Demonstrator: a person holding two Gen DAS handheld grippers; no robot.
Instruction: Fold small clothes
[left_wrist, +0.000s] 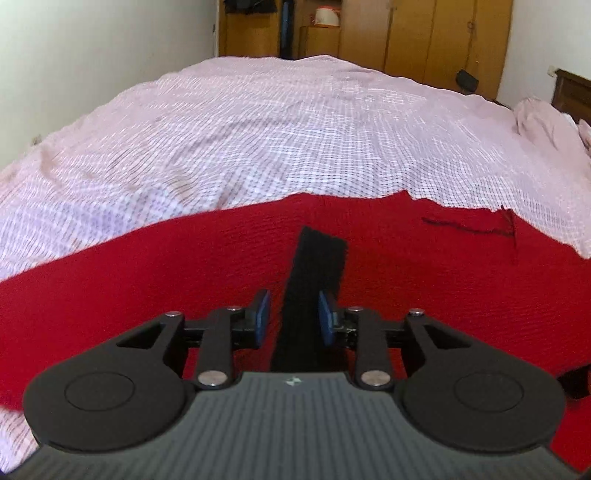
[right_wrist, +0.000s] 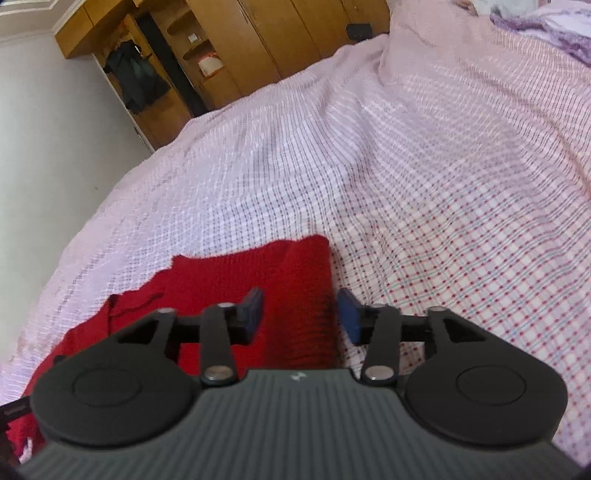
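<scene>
Bed (left_wrist: 295, 129): checked sheet, wardrobe behind. Red garment (left_wrist: 388, 266) spread flat under both hand-held grippers, unfolded. Left hand-held gripper (left_wrist: 294, 317): narrow, black strip (left_wrist: 314, 280) loose between pads. Right hand-held gripper (right_wrist: 301, 317): half-open astride garment edge. Folding apparently still ahead.

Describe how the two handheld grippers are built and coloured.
Both match. The left gripper and right gripper each have a ribbed grey body, two round black discs, black link arms with silver rivets, and fingers with blue pads. No cables, hands or sleeves show.
</scene>
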